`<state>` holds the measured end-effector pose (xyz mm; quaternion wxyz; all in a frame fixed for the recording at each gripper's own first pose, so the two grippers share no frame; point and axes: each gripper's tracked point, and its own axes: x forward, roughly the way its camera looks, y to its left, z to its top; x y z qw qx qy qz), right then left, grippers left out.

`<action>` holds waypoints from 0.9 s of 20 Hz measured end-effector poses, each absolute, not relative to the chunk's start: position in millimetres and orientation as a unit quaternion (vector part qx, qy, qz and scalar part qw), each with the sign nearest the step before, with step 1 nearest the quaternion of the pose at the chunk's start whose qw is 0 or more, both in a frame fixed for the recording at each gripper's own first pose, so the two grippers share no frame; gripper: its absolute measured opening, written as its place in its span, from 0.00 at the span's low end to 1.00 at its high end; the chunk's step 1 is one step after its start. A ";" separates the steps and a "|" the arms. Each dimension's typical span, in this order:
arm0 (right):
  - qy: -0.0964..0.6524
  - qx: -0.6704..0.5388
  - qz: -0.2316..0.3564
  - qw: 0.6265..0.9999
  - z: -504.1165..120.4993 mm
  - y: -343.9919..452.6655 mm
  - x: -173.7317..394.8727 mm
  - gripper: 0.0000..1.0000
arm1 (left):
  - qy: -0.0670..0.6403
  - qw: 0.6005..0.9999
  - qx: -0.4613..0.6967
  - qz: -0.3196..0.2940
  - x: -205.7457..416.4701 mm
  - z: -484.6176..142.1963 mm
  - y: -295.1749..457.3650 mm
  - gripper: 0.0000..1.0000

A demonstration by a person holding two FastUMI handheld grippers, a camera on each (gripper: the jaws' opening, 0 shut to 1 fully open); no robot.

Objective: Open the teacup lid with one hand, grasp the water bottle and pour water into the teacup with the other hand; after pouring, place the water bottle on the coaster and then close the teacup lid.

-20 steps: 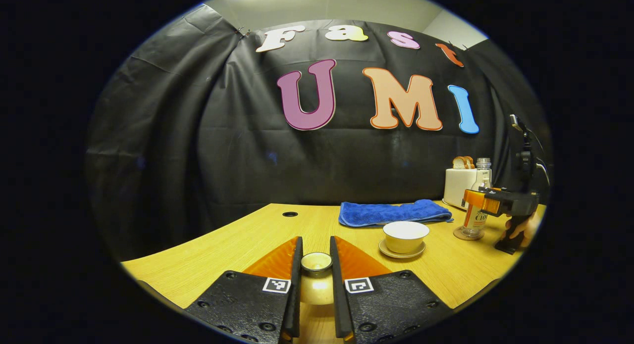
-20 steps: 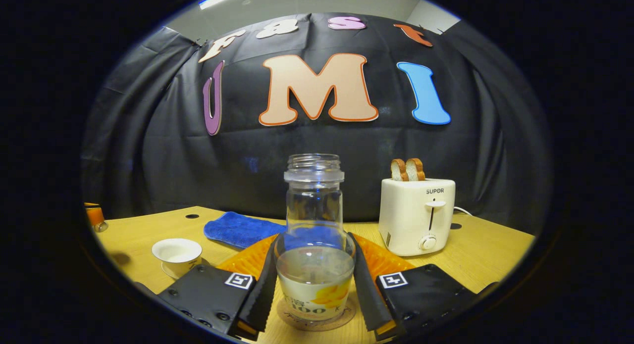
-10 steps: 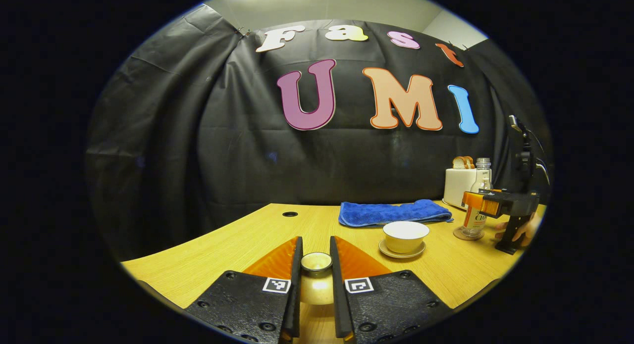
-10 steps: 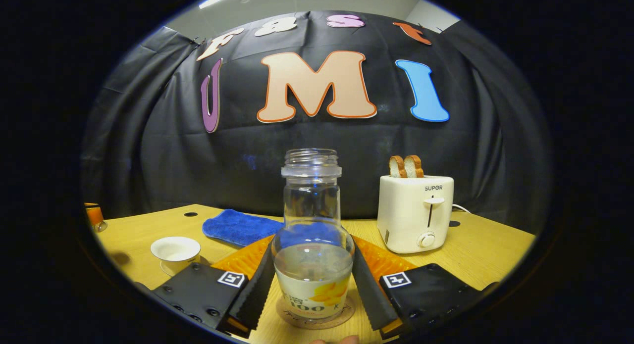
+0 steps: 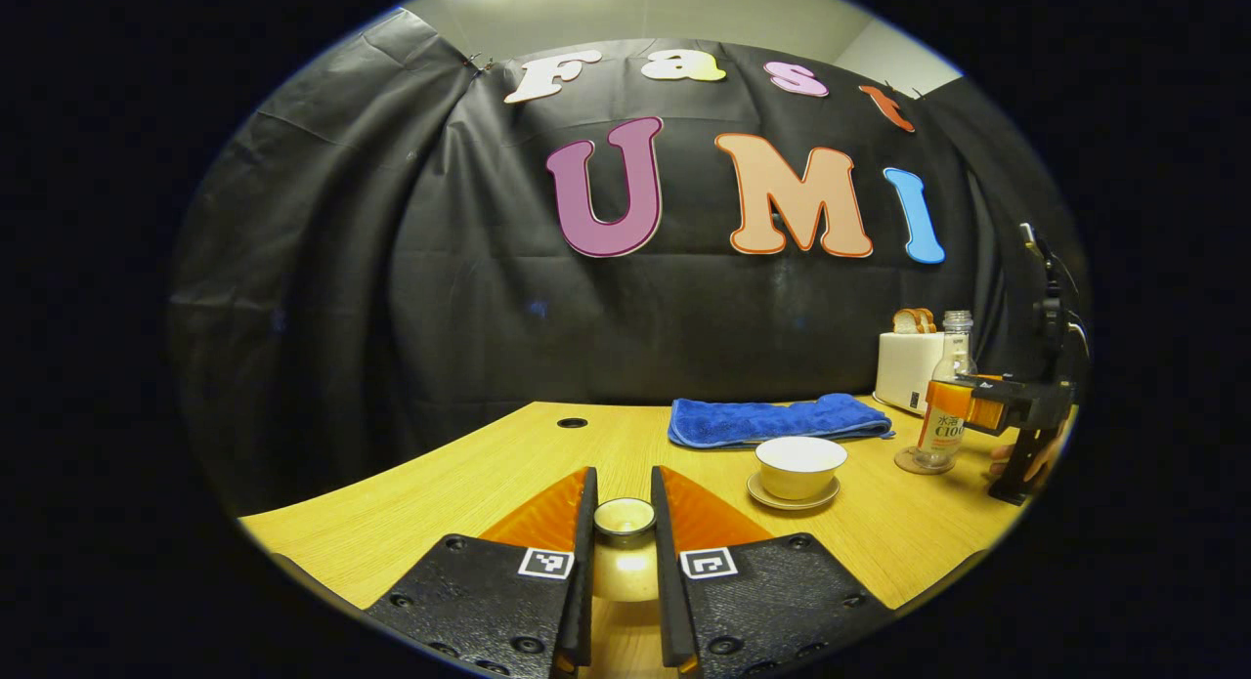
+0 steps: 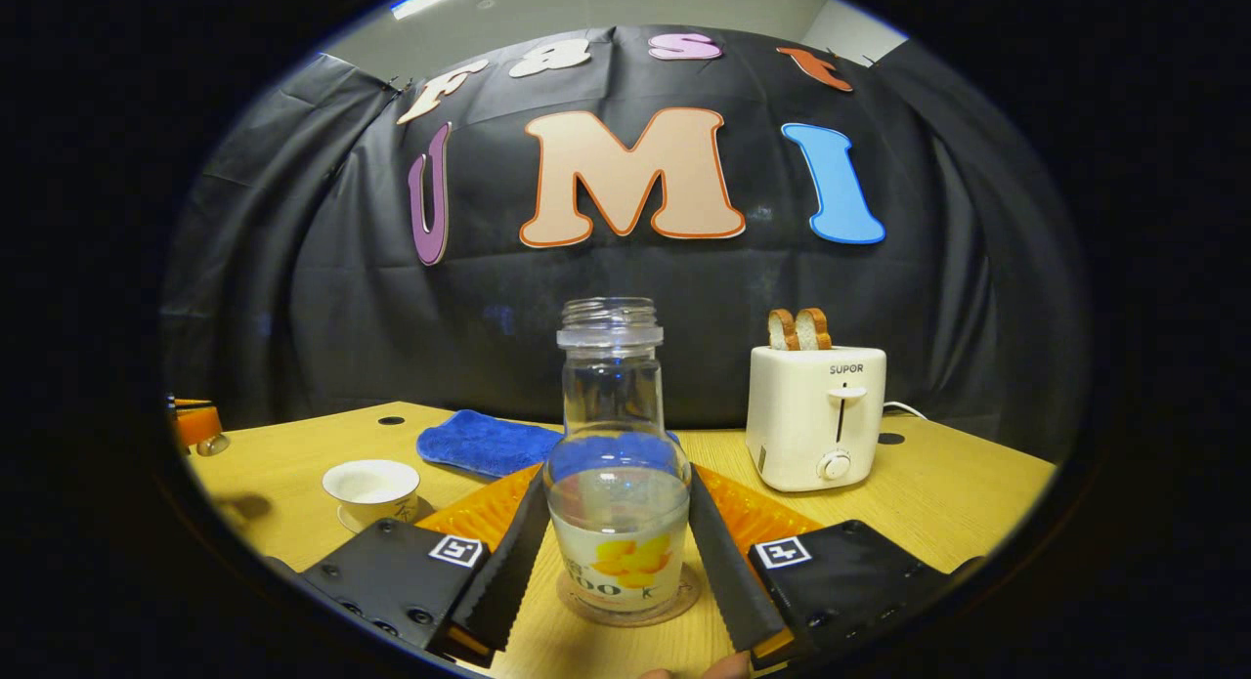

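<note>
**Bottle on coaster, lid held off to the side, cup uncovered**

Right tool (image 6: 614, 562): fingers spread either side of the water bottle (image 6: 617, 503), slightly clear of the glass as far as I can judge; contact cannot be ruled out at the lower edge. Bottle stands upright on the coaster (image 6: 625, 606), uncapped, part full. Seen from the left gripper view, the same bottle (image 5: 944, 405) sits near the desk's far right with the right tool (image 5: 1007, 410) just beside it.

Left tool (image 5: 624, 552): fingers closed narrowly on the teacup lid (image 5: 624, 518), both pressing its sides, held low over the desk (image 5: 469, 484). Teacup (image 5: 799, 466) sits open on its saucer (image 5: 790, 501), well apart from the lid, near the blue towel (image 5: 777, 420).

Judgement: pour and set-down look complete; closing the cup remains.

Risks:
- Right tool backing out at an angle could clip the bottle; it is tall and open, so a tip would spill.
- Lid grip is on a small rounded part; a slip on the carry would drop it on the cup rim.
- Lid lowered off-centre would seat tilted.

Unclear:
- Water level in the cup cannot be made out in either view.
- The lid's underside is hidden between the fingers.
- The coaster is partly covered by the bottle base.
- The toaster (image 6: 819, 415) stands behind, not involved.
</note>
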<state>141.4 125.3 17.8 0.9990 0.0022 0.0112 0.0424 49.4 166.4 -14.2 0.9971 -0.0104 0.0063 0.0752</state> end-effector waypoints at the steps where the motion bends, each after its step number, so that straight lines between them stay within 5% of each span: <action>1: 0.012 0.002 0.039 0.999 17.6 123.6 141.5 0.81 | 0.006 0.997 -0.010 0.078 48.9 -13.8 166.9 0.25; 11: 0.011 0.001 0.026 1.000 18.5 118.2 132.7 0.81 | 0.006 0.997 -0.010 0.083 49.3 -13.9 168.6 0.25; 13: 0.012 0.001 0.027 1.000 18.1 118.5 129.4 0.89 | 0.007 0.996 -0.010 0.084 49.1 -13.3 168.3 0.25; 14: 0.012 0.001 0.027 1.000 18.1 117.8 128.1 0.81 | 0.007 0.996 -0.010 0.085 48.8 -13.4 168.9 0.25; 18: 0.012 0.001 0.027 1.000 18.2 117.3 123.5 0.85 | 0.007 0.996 -0.011 0.088 48.4 -13.9 169.1 0.25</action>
